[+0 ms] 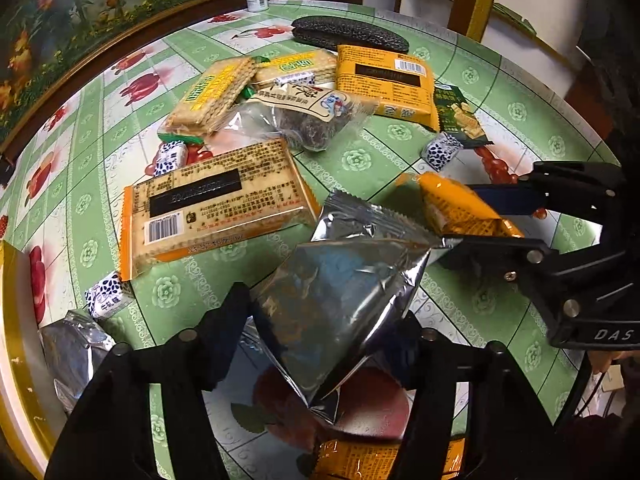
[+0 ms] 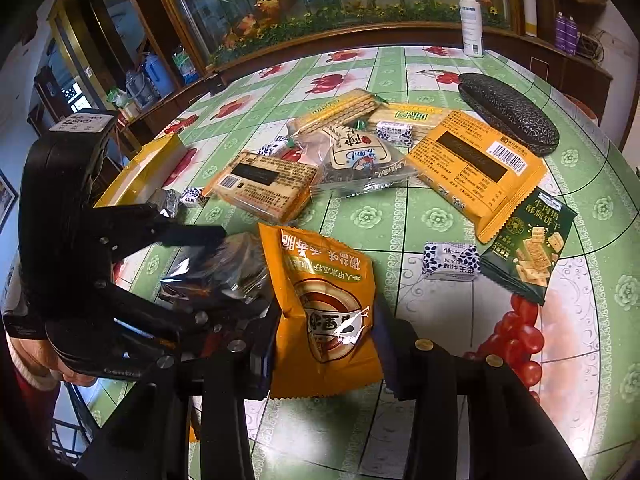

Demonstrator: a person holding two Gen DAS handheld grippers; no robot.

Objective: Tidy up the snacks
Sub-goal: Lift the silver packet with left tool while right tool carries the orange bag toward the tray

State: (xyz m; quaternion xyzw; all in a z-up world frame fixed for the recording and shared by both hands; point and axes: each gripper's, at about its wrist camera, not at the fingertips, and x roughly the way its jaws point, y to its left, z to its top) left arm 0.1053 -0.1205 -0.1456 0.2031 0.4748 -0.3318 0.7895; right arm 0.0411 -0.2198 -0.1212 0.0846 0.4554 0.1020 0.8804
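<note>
My left gripper is shut on a silver foil snack packet and holds it above the table; the packet also shows in the right wrist view. My right gripper is shut on an orange snack packet, right beside the silver one; that packet also shows in the left wrist view. The two grippers are close together. More snacks lie in a loose pile mid-table: two orange cracker packs, yellow-green biscuit packs, a clear bag with dark contents and a dark green pack.
A yellow-rimmed box stands at the table's left edge with another silver packet by it. Small blue-and-white candies lie scattered. A dark glasses case and a white spray bottle sit at the far side.
</note>
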